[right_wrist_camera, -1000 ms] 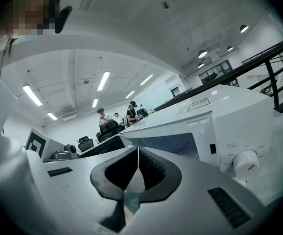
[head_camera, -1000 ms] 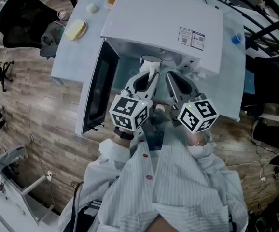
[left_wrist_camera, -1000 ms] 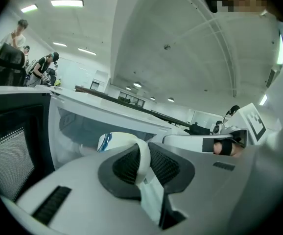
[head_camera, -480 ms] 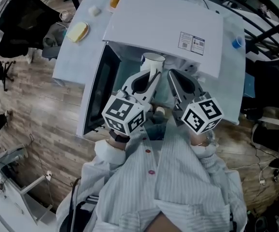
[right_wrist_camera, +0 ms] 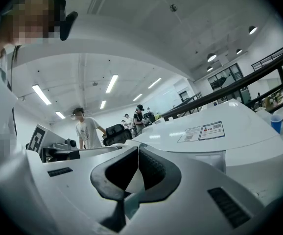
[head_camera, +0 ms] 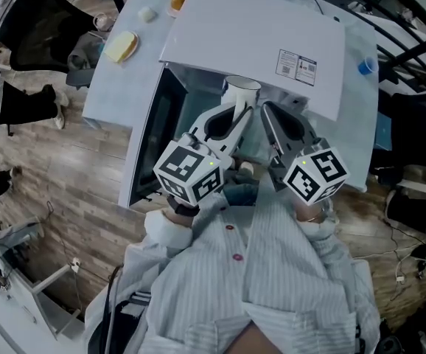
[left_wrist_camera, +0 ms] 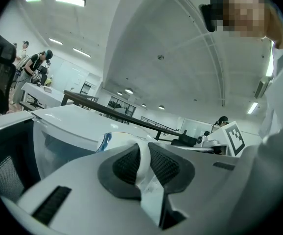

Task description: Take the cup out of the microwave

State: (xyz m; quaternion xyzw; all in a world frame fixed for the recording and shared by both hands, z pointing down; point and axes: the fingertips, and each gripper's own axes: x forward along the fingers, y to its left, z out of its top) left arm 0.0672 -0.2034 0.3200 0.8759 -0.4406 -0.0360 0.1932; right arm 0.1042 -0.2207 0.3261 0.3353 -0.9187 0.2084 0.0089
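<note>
Two tools are up at the mouth of the microwave, side by side and both pointing in. The left tool point(left_wrist_camera: 144, 151) is clenched on the cup point(head_camera: 241, 89). A white band of it is pinched between the dark ribbed pads point(left_wrist_camera: 127, 165); whether that band is the wall at the rim or the handle is hard to say from here. In the head view its tips reach the near side of the cup's rim. The right tool point(right_wrist_camera: 138, 150) is clenched on nothing, jaw tips meeting, and it sits just to the right of the cup with no clear touch. Behind them come the marker cubes, the left cube point(head_camera: 191, 172) and the right cube point(head_camera: 316, 174), held close to the person's striped shirt point(head_camera: 272, 271).

The cup is white and upright, open end up. It is in the front opening of the microwave point(head_camera: 257, 35), just under the front edge of the top panel. The door point(head_camera: 154, 135) hangs wide open on the left, dark window showing. A label point(head_camera: 295, 63) sits on the top panel toward the right.

The microwave stands on a pale surface point(head_camera: 113, 87). At the far left of that surface lie a yellowish slice point(head_camera: 121, 46) and a small orange thing point(head_camera: 176, 0). A blue container point(head_camera: 366, 66) stands past the microwave's right side. A wood-plank floor point(head_camera: 65, 168) runs along the left.
</note>
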